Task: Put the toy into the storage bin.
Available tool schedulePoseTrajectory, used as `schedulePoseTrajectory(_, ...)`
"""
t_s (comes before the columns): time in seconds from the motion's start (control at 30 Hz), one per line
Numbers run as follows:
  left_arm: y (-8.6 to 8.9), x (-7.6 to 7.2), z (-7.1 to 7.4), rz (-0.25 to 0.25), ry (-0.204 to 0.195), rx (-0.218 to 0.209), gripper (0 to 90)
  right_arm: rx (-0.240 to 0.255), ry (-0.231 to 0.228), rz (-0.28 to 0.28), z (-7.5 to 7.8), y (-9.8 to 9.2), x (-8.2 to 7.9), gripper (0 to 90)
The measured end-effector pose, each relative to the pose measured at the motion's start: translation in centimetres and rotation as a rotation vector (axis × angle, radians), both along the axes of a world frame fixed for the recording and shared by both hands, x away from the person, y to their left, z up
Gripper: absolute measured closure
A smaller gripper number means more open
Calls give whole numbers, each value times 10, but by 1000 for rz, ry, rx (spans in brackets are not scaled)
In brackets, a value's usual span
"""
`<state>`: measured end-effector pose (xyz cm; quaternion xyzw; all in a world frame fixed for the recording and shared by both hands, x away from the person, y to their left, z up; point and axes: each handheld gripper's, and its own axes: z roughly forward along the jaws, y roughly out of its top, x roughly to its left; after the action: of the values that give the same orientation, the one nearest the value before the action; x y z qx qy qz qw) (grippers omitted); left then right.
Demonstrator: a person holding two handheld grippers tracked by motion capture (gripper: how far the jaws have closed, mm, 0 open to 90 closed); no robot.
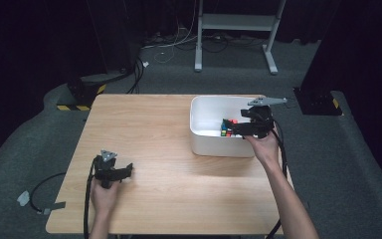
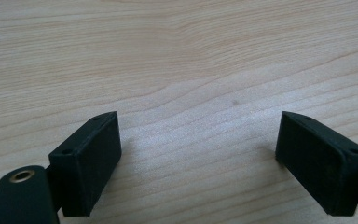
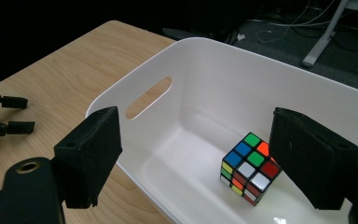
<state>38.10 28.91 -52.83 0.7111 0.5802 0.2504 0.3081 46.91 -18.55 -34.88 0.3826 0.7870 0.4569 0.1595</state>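
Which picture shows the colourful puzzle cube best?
The right gripper view: the puzzle cube sits close and sharp on the white bin floor, its coloured squares plain. In the high view the cube is tiny and partly hidden. The left gripper view looks at bare table.

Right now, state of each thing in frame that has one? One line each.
left hand-held gripper: open, holding nothing, low over bare table, apart from the bin.
right hand-held gripper: open, holding nothing, poised over the bin's rim.
puzzle cube: scrambled, loose on the bin floor, not gripped.
white bin: upright on the table, no lid, cube inside.
table: bin at its far right.
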Motion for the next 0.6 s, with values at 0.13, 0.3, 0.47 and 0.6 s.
schedulePoseTrajectory(0.13,0,0,0,0,0,0,143,7,-8,3,1,-1,-3,169)
schedulePoseTrajectory(0.3,0,0,0,0,0,0,143,11,-15,5,3,-3,-6,170)
schedulePoseTrajectory(0.47,0,0,0,0,0,0,143,15,-21,4,3,-5,-8,172)
schedulePoseTrajectory(0.6,0,0,0,0,0,0,143,18,-25,5,4,-6,-10,172)
